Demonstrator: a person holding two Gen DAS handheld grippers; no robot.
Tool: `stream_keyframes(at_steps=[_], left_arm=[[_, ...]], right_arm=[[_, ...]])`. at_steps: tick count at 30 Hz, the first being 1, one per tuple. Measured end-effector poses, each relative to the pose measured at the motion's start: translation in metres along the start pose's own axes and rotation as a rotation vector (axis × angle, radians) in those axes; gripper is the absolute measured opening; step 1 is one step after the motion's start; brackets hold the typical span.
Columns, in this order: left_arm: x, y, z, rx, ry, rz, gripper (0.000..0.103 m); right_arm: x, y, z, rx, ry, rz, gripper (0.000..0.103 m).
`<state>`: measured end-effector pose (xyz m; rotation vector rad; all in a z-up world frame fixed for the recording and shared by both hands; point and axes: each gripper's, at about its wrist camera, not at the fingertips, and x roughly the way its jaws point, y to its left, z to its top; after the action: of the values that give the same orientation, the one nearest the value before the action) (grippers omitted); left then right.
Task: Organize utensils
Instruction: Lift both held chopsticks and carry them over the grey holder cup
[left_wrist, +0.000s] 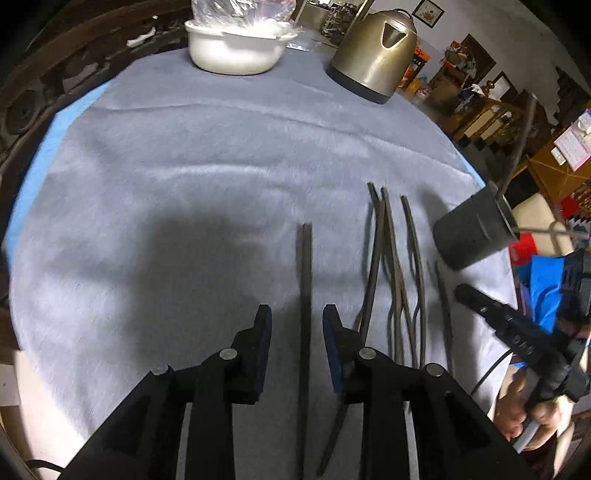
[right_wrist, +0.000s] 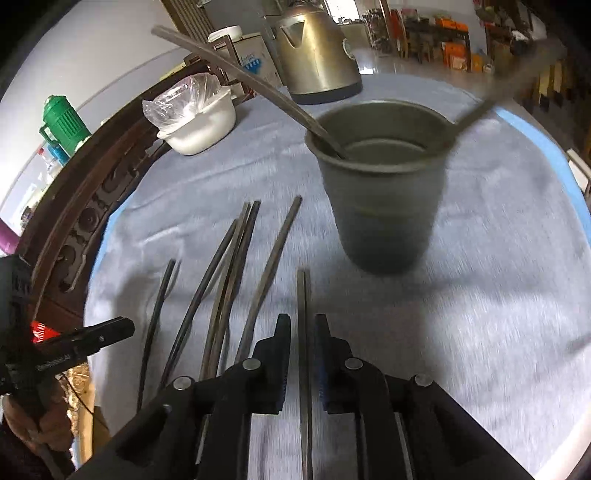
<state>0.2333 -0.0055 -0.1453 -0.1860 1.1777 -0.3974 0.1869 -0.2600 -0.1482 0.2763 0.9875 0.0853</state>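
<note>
Several dark chopsticks (left_wrist: 391, 266) lie side by side on the grey-blue cloth (left_wrist: 184, 184). One chopstick (left_wrist: 305, 295) lies apart at their left, between the jaws of my left gripper (left_wrist: 296, 314), which stand open with a gap on each side. A grey metal cup (right_wrist: 380, 184) stands upright on the cloth with two chopsticks (right_wrist: 236, 70) leaning in it. In front of the cup, my right gripper (right_wrist: 303, 321) stands slightly open around another chopstick (right_wrist: 303, 295) that lies on the cloth. The pads do not press on it. The loose chopsticks (right_wrist: 229, 280) lie to its left.
A metal kettle (left_wrist: 373, 55) and a white bowl (left_wrist: 236, 48) with a plastic bag in it stand at the table's far side. A carved dark wooden rim (right_wrist: 85, 221) runs along the table's left edge. A green flask (right_wrist: 62, 122) stands beyond it.
</note>
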Motion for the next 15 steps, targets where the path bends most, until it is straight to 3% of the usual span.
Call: stream_keyframes(at_steps=[4, 10, 13, 15], left_arm=[[0.018, -0.001, 0.017, -0.011, 0.020, -0.033, 0.036], [0.037, -0.004, 0.029, -0.004, 0.049, -0.014, 0.036], [0.038, -0.006, 0.035, 0.006, 0.046, -0.013, 0.036], [0.042, -0.009, 0.039, 0.019, 0.041, 0.000, 0.030]], right_arm=[[0.018, 0.006, 0.011, -0.013, 0.009, -0.043, 0.016], [0.040, 0.014, 0.020, -0.036, 0.045, -0.116, 0.016], [0.045, 0.009, 0.021, -0.003, 0.043, -0.100, 0.016], [0.045, 0.012, 0.021, -0.022, 0.040, -0.110, 0.014]])
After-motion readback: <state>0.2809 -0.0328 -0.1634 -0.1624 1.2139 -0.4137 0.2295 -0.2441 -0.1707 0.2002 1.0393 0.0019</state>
